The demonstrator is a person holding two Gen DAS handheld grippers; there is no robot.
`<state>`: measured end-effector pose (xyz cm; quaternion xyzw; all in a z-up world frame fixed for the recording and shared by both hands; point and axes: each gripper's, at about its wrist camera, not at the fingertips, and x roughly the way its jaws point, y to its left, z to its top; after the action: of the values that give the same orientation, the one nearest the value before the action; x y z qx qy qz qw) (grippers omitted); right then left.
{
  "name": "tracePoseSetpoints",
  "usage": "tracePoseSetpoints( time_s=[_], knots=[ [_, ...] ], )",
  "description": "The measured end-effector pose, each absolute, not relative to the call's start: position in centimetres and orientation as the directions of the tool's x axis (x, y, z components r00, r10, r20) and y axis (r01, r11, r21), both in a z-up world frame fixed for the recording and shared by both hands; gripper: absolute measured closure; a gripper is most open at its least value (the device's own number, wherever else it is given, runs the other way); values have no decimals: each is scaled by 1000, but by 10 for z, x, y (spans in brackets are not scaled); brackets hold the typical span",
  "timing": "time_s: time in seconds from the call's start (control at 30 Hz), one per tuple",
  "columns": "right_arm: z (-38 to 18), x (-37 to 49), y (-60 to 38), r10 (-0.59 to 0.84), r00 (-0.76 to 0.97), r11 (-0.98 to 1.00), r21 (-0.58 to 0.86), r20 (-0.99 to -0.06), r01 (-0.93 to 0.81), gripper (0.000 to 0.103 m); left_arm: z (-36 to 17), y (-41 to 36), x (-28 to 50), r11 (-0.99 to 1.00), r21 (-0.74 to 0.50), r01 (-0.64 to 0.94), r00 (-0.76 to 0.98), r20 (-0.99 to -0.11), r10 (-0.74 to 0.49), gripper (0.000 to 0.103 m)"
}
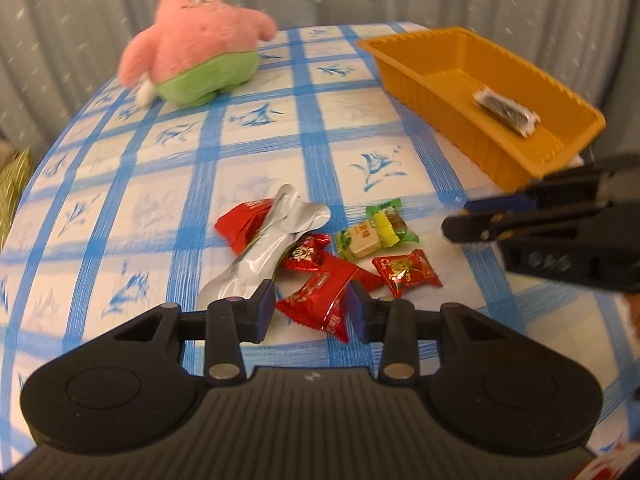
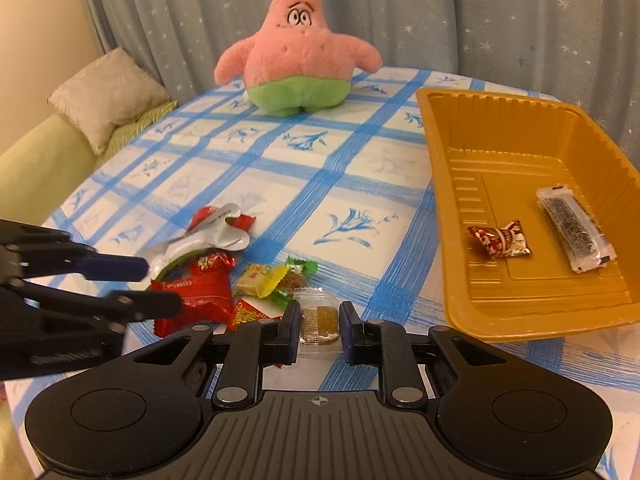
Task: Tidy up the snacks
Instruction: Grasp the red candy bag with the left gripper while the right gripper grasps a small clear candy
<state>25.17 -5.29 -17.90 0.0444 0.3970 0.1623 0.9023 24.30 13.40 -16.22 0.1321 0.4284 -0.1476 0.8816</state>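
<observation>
Candy first, through my left wrist view: my left gripper (image 1: 312, 308) has its jaws spread with a red candy packet (image 1: 320, 302) lying between them, its long axis running from near-right to far-left, one corner poking toward me past the fingertips. I cannot tell whether the pads touch it yet. Just beyond lie more red packets, a crumpled silver wrapper (image 1: 272, 240) and a green-and-yellow sweet (image 1: 374, 232), all heaped close on the blue-checked tabletop (image 1: 160, 168). The orange tray (image 1: 480, 92) sits far right, well apart from the heap, with a dark bar (image 1: 506, 110) in it. My right gripper (image 1: 520, 220) reaches in from the right, between heap and tray. This view is blurred, so the print on the wrappers is unreadable

Through my right wrist view, my right gripper's jaws stand spread around a small clear packet (image 2: 319, 322) with something amber inside; its near end is hidden behind my fingers, and its transparent edges are hard to trace against the cloth. It lies dead ahead, long axis pointing away from me. The tray's rim (image 2: 440, 208) is just to my right, so I judge my right side the nearer carrier. A small red packet (image 2: 500, 239) lies in there, the tray's far right edge cut off. My left gripper (image 2: 160, 286) covers part of the heap from the left. A pink plush star (image 2: 298, 52) sits at the far edge
</observation>
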Motion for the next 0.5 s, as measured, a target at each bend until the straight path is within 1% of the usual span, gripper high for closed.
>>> tracePoseSetpoints(
  time_s=[0.23,0.37,0.5],
  knots=[
    [-171,244,-65,341,621,940,240,-706,-243,82,-174,121,251,882,135,451,560,-812,-162,66],
    [-170,239,-70,344,614,939,248,-711,-238,82,-178,119,252,890,127,438,548,-822,-153,66],
    [-170,235,-74,351,605,936,258,-715,-237,82,-180,118,251,901,118,417,541,-829,-142,69]
  ],
)
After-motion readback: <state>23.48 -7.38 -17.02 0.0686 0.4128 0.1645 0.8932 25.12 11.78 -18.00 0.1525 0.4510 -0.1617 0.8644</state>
